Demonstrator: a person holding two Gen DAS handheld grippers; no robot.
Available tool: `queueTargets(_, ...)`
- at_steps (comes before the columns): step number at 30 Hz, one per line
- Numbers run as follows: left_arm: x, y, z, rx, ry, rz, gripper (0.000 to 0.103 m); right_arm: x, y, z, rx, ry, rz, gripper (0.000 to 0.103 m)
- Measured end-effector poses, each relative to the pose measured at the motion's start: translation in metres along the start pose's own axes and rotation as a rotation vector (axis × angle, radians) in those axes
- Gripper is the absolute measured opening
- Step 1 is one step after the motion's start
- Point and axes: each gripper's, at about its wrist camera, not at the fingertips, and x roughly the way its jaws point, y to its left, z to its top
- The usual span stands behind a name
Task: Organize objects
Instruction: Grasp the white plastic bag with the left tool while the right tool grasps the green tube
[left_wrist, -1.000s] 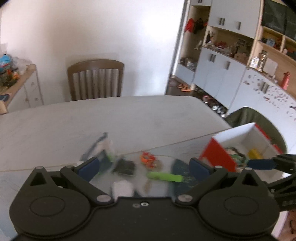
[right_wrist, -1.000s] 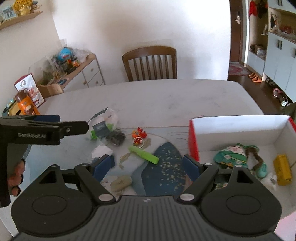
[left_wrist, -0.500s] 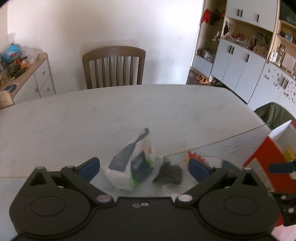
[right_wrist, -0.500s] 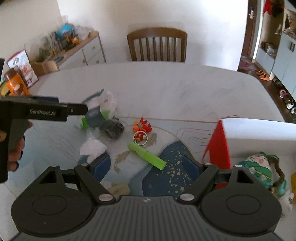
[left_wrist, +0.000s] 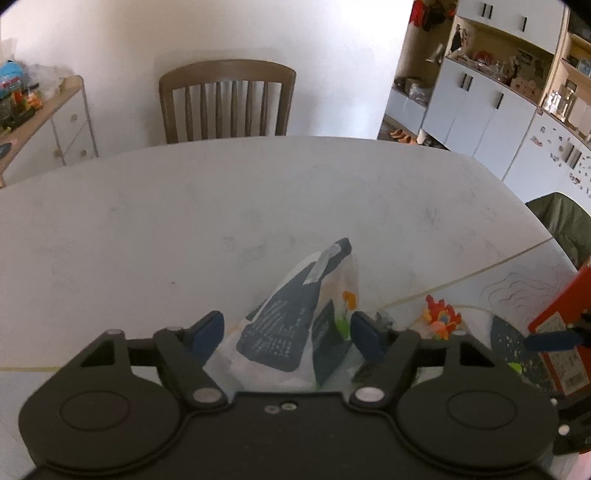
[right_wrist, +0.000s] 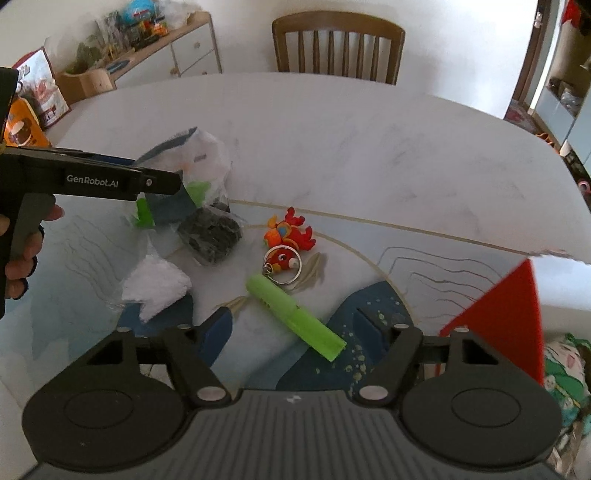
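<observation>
A clear plastic bag (left_wrist: 295, 317) with dark blue and green packets inside sits between the fingers of my left gripper (left_wrist: 286, 332), whose pads press its two sides. The right wrist view shows that gripper (right_wrist: 162, 184) at the same bag (right_wrist: 199, 162). My right gripper (right_wrist: 295, 325) is open low over the table, with a green tube (right_wrist: 291, 310) lying between its fingers. Beside the tube lie an orange fish keychain (right_wrist: 288, 236), a black bundle (right_wrist: 210, 232) and a white wad (right_wrist: 155, 284). The red and white box (right_wrist: 509, 302) stands at the right.
A wooden chair (left_wrist: 227, 99) stands at the table's far side. The white table (left_wrist: 258, 192) has a patterned mat (right_wrist: 369, 325) near me. A doll (right_wrist: 565, 373) lies in the box. A sideboard (right_wrist: 155, 48) with clutter is at the left, cupboards (left_wrist: 480, 103) at the right.
My left gripper swung left, came up to the plastic bag and narrowed its fingers onto it. My right gripper moved left from the box toward the green tube.
</observation>
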Motion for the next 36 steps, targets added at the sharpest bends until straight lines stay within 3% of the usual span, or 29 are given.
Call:
queueTargets(5,0.005,0.010,0.001,-0.033,0.027,-0.017,0.060,0.012,0.000,0.001,-0.023,0.031,0.007,0.056)
queueTargets(10,0.006,0.016,0.003,-0.054,0.030,-0.039,0.054,0.019,0.003,0.002,-0.043,0.046,0.024,0.039)
queueTargets(16,0.001,0.017,-0.002,-0.061,0.024,-0.047,0.045,0.020,0.007,0.001,-0.063,0.040,0.032,0.025)
queueTargets(18,-0.001,0.018,-0.001,-0.070,0.019,-0.053,0.037,0.019,0.008,0.001,-0.071,0.040,0.033,0.024)
queueTargets(21,-0.003,0.017,-0.001,-0.084,0.021,-0.058,0.034,0.019,0.010,0.000,-0.065,0.039,0.029,0.018)
queueTargets(36,-0.047,0.006,0.004,-0.136,0.022,-0.044,0.031,-0.020,0.008,-0.005,0.057,0.005,0.051,0.017)
